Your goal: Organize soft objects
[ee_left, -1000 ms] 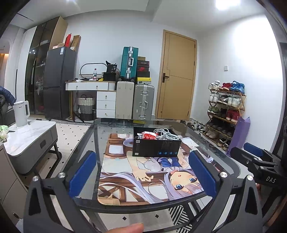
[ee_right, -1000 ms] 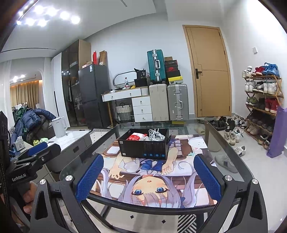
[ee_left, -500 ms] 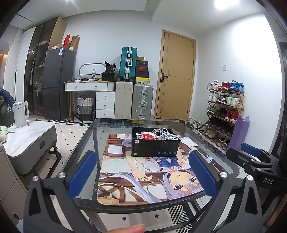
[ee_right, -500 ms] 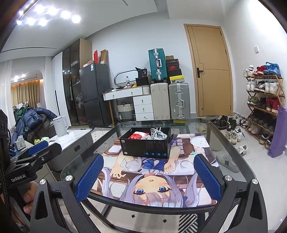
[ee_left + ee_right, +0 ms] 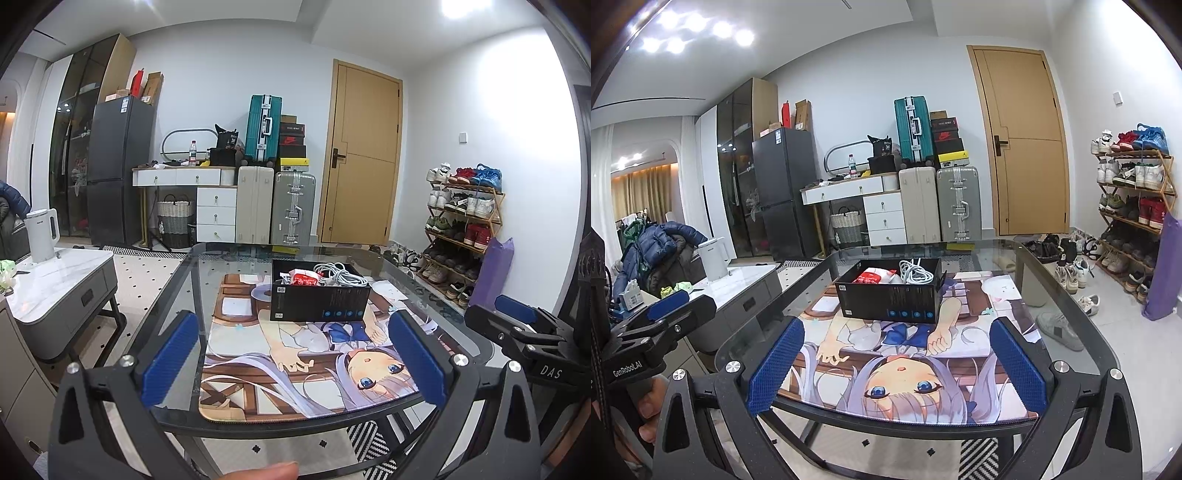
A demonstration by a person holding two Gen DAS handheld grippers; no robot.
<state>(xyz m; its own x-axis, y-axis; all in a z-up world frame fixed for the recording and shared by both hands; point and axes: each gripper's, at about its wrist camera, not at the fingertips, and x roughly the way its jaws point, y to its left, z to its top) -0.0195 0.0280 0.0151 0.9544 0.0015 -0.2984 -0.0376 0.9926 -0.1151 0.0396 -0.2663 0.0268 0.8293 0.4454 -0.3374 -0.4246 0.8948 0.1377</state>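
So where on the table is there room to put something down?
The printed mat is bare in front of the black box, nearest the open grippers. The glass table is also bare left of the mat. Inside the box it is crowded: a red-and-white packet and a coiled white cable.

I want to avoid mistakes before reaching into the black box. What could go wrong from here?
1. The grey cable lies coiled loosely beside the red-and-white packet; a grasp on either may snag and drag the other.
2. The black box stands unsecured on the printed mat, so a pull could shift or tip it.
3. Both the left gripper and the right gripper are open side by side; reaching together, they might collide.
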